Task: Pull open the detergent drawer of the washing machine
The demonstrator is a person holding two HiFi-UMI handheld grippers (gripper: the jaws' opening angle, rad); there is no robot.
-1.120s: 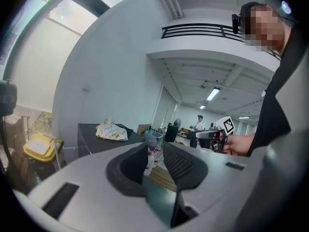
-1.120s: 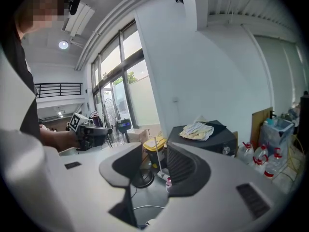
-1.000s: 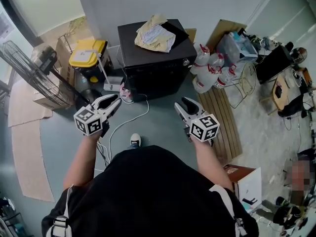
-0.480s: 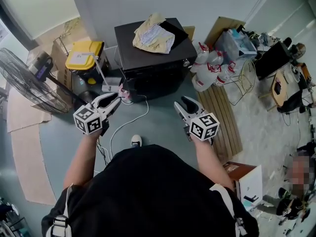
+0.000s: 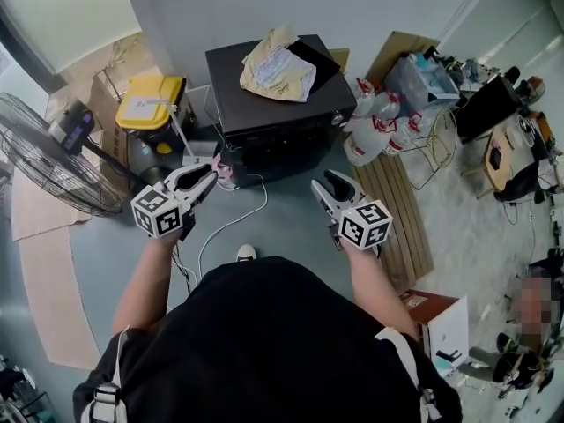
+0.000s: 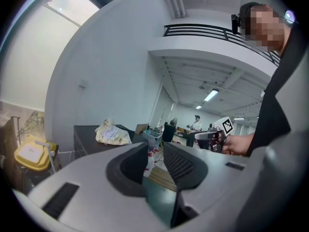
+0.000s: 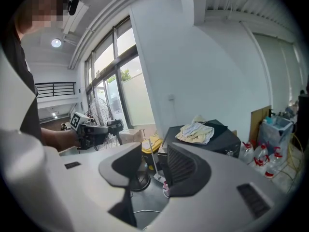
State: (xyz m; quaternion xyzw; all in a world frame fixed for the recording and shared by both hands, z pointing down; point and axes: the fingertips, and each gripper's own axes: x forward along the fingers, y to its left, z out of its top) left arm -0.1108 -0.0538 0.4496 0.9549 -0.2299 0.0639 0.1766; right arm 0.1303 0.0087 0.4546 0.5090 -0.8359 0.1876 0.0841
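Grey-blue floor separates the person from the washing machine [image 5: 264, 104], a dark cabinet against the wall with a cloth [image 5: 278, 63] on top. The left gripper [image 5: 204, 181] and right gripper [image 5: 330, 186] are held well short of it, jaws slightly parted and empty. The detergent drawer cannot be made out on the front panel. Locate it first, approach square, close on its lip and pull straight outward. Yellow-lidded bin [image 5: 152, 98]: lid closed, contents hidden. Red-capped jugs [image 5: 377, 126] stand beside the machine; fill level unclear.
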